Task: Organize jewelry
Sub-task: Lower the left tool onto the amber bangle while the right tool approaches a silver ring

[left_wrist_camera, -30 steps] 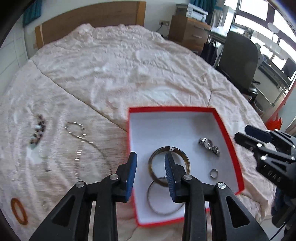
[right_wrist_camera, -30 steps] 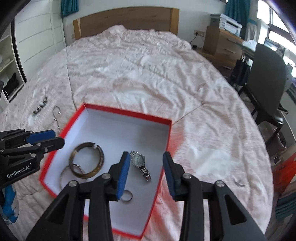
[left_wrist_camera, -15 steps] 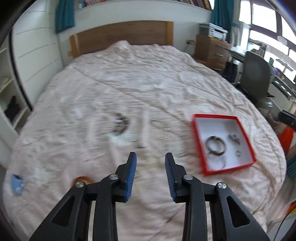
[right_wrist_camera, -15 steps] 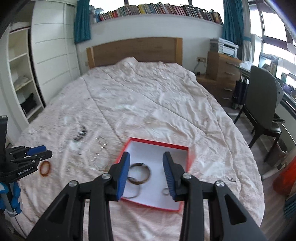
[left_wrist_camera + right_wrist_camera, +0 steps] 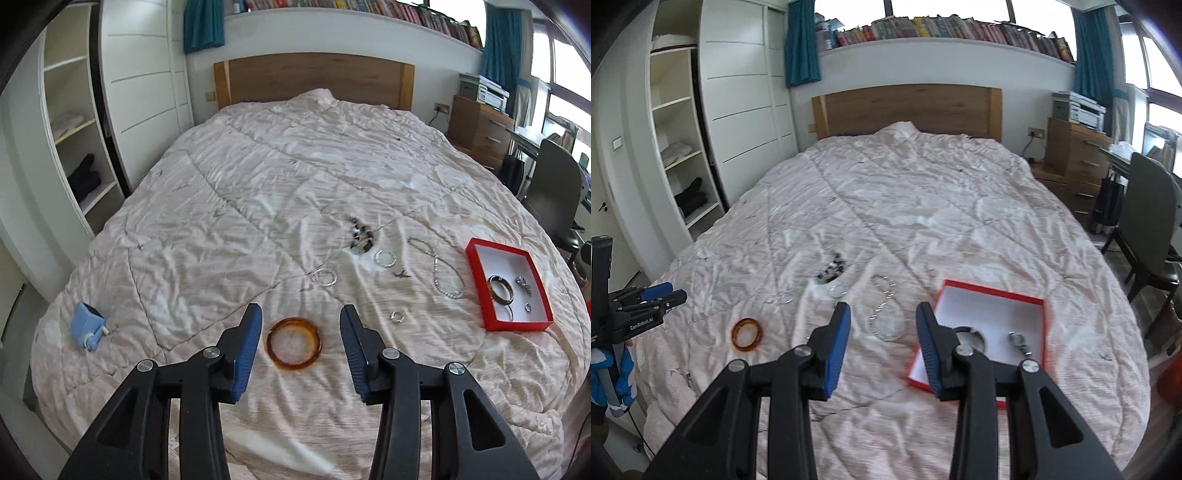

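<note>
The amber bangle [image 5: 294, 343] lies flat on the bed [image 5: 258, 184], hole facing up, so no real long axis. Left claw [image 5: 301, 345] hovers over it, jaws opening, empty. Right claw [image 5: 882, 341] sits partly apart, holding nothing, beside the red box [image 5: 1043, 325].

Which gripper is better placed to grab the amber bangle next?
Left. The left gripper frames the amber bangle between its opening, empty jaws. The right gripper points between the necklace and red box.

The left gripper [image 5: 301, 326], jaws opening and empty, hangs above an amber bangle [image 5: 294, 348] on the quilt [image 5: 258, 206].
</note>
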A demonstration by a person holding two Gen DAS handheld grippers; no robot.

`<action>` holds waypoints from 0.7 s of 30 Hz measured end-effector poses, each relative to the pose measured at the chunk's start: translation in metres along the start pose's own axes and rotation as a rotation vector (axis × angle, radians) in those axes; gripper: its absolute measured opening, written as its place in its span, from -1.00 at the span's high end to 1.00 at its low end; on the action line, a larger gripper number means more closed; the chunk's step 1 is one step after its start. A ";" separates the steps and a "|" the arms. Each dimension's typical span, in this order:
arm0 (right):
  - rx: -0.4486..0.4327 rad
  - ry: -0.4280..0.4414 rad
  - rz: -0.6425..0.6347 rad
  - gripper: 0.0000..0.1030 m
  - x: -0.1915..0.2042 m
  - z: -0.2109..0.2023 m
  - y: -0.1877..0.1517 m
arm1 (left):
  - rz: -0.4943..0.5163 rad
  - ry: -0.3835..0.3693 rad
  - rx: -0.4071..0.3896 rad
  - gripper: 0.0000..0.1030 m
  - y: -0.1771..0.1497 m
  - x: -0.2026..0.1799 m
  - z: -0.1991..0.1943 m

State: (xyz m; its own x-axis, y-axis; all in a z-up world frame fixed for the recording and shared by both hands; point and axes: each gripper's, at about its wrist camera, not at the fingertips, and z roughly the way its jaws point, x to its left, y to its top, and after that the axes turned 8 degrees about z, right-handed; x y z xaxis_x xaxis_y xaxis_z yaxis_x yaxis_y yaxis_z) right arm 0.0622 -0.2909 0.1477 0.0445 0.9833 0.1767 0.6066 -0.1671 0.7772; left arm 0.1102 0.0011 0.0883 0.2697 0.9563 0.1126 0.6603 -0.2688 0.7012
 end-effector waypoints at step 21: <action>0.280 0.099 -0.029 0.32 0.047 0.181 -0.051 | -0.026 -0.153 0.162 0.31 -0.047 0.032 0.148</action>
State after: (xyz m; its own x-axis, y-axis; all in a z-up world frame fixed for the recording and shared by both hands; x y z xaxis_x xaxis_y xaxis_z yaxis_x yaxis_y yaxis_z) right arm 0.1773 -0.2226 0.0067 -0.0456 0.9732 0.2255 0.8027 -0.0987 0.5881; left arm 0.1915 0.0272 -0.0449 0.3459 0.9380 -0.0205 0.7690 -0.2710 0.5790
